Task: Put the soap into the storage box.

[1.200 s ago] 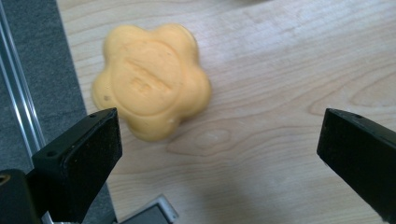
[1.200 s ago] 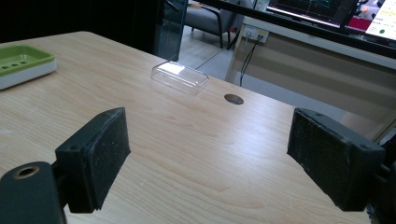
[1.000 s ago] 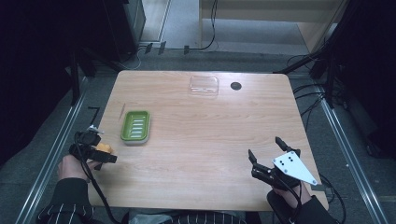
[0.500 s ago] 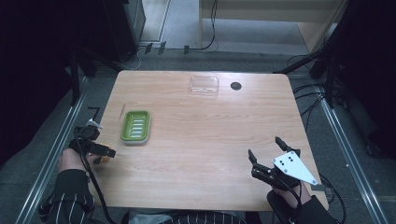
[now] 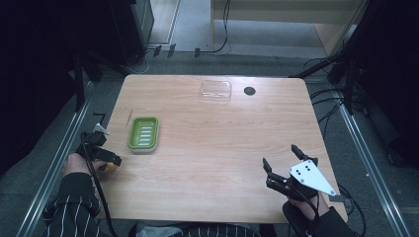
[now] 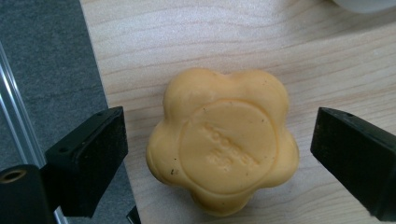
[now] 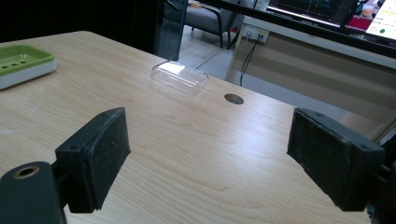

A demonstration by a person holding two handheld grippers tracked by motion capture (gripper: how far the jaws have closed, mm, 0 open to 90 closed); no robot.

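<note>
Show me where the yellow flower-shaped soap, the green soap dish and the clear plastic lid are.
Yellow flower-shaped soap (image 6: 223, 142): left gripper view, on its round embossed centre.
Green soap dish (image 5: 144, 133): high view, on its ribbed green inside.
Clear plastic lid (image 7: 180, 76): right gripper view, on its flat top.

L tongs (image 5: 109, 162) dropped over soap (image 6: 223, 142), jaws closing, not yet touching

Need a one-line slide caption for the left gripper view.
Left gripper open around a flower-shaped yellow soap at the wooden table's edge, jaws not touching.
</note>
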